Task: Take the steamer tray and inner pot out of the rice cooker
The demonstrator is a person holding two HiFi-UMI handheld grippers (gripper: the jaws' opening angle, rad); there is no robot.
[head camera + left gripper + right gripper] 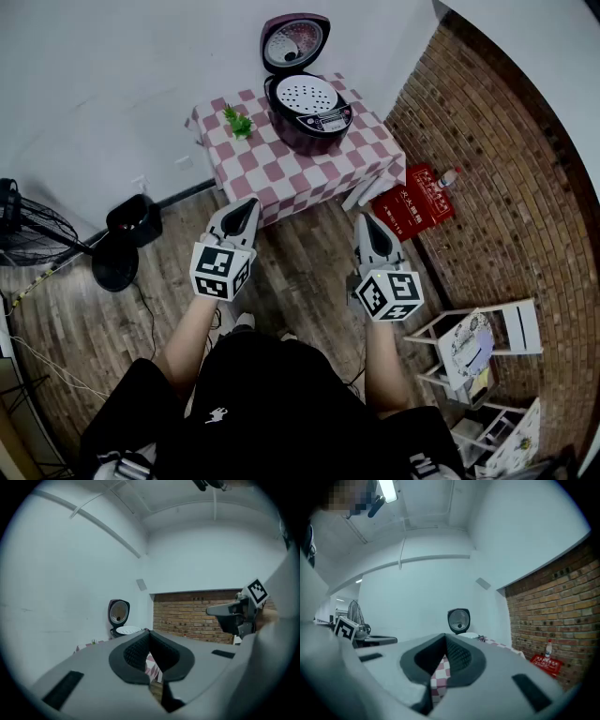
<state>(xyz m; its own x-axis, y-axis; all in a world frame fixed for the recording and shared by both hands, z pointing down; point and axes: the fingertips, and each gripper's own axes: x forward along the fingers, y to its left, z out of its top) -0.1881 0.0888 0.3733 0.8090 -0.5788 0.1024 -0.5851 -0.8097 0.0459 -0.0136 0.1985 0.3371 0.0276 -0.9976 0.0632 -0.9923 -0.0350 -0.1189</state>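
A dark maroon rice cooker stands on a small table with its lid raised. A white perforated steamer tray lies in its top; the inner pot beneath is hidden. My left gripper and right gripper hang over the wooden floor, short of the table's near edge, both shut and empty. In the left gripper view, the cooker shows far off past the closed left gripper. The right gripper view has the cooker's lid beyond the closed right gripper.
The table has a pink-and-white checked cloth with a small green plant on it. A red crate with a bottle sits against the brick wall at right. A fan and a black bin stand at left; white racks at lower right.
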